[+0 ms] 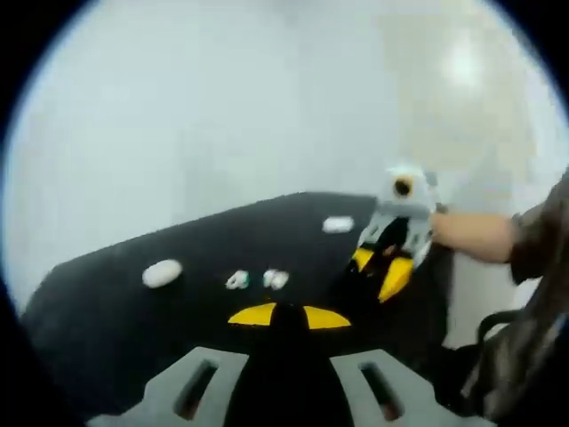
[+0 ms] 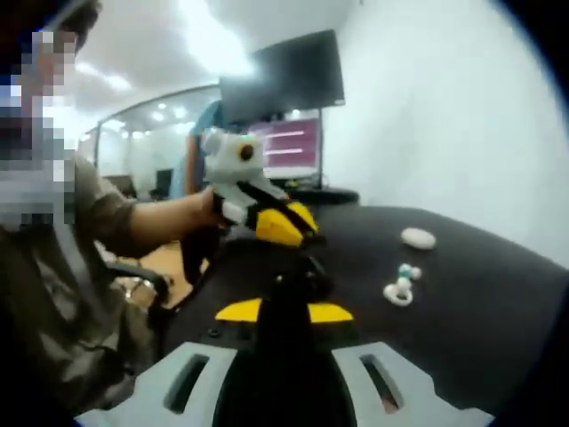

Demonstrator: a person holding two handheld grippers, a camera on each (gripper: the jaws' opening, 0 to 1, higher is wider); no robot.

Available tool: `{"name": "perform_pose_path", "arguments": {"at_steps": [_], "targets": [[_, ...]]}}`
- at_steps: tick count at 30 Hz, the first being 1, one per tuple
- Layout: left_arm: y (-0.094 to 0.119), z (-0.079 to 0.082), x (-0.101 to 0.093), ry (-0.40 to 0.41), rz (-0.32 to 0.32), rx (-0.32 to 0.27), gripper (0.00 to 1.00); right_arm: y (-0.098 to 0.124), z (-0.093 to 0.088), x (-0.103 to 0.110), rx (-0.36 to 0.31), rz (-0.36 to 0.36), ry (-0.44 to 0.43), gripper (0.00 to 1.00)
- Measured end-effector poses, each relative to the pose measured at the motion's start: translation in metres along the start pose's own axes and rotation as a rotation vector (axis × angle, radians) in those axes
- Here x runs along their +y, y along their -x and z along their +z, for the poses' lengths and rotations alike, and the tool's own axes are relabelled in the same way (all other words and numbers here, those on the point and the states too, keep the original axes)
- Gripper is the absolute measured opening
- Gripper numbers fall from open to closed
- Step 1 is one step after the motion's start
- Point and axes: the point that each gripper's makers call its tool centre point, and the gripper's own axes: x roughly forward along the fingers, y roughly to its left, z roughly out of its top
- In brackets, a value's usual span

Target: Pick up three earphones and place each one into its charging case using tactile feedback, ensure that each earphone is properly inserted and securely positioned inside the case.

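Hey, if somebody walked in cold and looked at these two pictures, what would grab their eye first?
Probably the yellow-tipped right gripper, held low over the far right of the black table in the left gripper view. Next come the small white pieces on that dark surface: an oval case at left and two earphones near the middle. In the right gripper view, the wall screen glows behind the left gripper.

Each claw (image 1: 287, 317) has grey slotted jaws with yellow tips; the person's sleeve (image 2: 98, 218) is dull olive-brown.
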Motion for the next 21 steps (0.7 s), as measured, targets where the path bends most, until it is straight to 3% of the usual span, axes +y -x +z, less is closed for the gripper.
{"name": "perform_pose_path", "arguments": {"at_steps": [2, 4, 7, 10, 14, 16, 18, 21], "targets": [[0.007, 0.008, -0.007, 0.048, -0.094, 0.006, 0.08, 0.000, 0.000, 0.000, 0.000, -0.001, 0.001, 0.19], [0.010, 0.006, -0.005, 0.051, -0.115, 0.058, 0.08, 0.000, 0.000, 0.000, 0.000, 0.000, 0.000, 0.19], [0.010, -0.018, -0.010, 0.078, -0.182, 0.199, 0.08, 0.000, 0.000, 0.000, 0.000, 0.000, 0.000, 0.19], [0.006, -0.035, -0.021, 0.115, -0.252, 0.245, 0.08, 0.000, 0.000, 0.000, 0.000, -0.002, 0.005, 0.19], [-0.001, -0.062, -0.024, 0.035, -0.246, 0.318, 0.08, 0.001, 0.000, 0.000, -0.001, 0.000, 0.003, 0.19], [-0.001, -0.061, -0.023, 0.040, -0.244, 0.287, 0.08, 0.001, 0.000, 0.000, -0.001, 0.000, 0.004, 0.19], [0.002, -0.059, -0.014, 0.029, -0.202, 0.277, 0.10, 0.001, 0.001, 0.000, -0.001, -0.001, 0.007, 0.19], [0.010, -0.063, -0.006, 0.014, -0.166, 0.292, 0.11, 0.001, 0.001, 0.000, -0.001, 0.001, 0.009, 0.19]]}}
